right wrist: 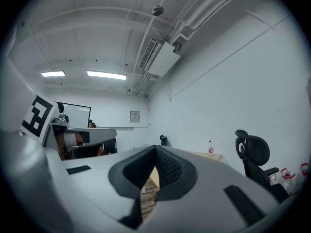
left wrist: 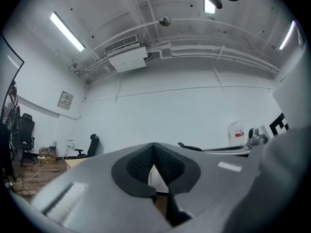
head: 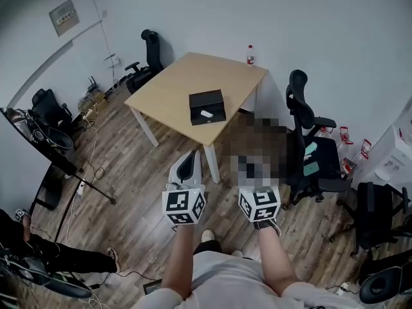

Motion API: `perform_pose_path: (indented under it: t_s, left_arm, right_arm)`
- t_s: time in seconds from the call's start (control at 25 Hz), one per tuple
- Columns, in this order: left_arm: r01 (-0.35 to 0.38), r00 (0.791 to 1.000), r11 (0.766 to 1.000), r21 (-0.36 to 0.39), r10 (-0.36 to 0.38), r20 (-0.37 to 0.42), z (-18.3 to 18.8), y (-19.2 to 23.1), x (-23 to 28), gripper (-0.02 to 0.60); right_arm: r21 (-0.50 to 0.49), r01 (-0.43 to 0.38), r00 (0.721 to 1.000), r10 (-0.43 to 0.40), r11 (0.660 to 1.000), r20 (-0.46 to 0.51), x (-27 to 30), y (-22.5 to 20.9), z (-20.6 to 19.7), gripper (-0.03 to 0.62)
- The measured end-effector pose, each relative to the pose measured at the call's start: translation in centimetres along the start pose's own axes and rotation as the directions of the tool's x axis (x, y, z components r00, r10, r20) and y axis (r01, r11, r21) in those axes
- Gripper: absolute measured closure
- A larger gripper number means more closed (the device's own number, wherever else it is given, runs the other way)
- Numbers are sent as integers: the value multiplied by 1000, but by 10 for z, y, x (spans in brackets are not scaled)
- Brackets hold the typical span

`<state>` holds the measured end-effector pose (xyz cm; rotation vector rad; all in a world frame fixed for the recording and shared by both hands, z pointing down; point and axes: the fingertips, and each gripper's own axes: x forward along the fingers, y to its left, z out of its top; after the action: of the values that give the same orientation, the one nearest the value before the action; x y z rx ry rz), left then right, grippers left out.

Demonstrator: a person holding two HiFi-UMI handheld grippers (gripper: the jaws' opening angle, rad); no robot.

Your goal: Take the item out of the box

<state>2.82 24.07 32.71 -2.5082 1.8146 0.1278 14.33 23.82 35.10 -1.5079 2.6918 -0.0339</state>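
An open black box (head: 207,107) sits near the front edge of a light wooden table (head: 174,89), with a small white item (head: 206,114) lying inside it. Both grippers are held in front of the person's body, well short of the table and above the wood floor. My left gripper (head: 191,154) points toward the table leg; its jaws (left wrist: 153,149) meet at the tips with nothing between them. My right gripper (right wrist: 155,152) is shut and empty too. In the head view only its marker cube (head: 259,203) shows, since a mosaic patch covers the jaws.
A bottle (head: 250,55) stands at the table's far corner. Black office chairs stand right of the table (head: 309,147) and behind it (head: 145,63). A screen on a stand (head: 64,163) and cables fill the left side. Another person's legs (head: 64,257) lie at the bottom left.
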Motion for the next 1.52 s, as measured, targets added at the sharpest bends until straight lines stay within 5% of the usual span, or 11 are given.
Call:
perform_pose_path:
  t_s: [0.6,1.0,1.52]
  left_arm:
    - [-31,999,998,52,30,16,-8,1,34,575]
    - [-48,999,998,48,48,18,-21,49,76,575]
    - [-37,999,999,-6,37,-2,-40,143,189,575]
  right_arm:
    - [19,6,1000,-6,1000,14,21,-22,-5,582]
    - [-22,-7,1000,7,1000,7,90,-26,-8,582]
    - [-33,2,1000,-3,999,-23,238,-49,-12,582]
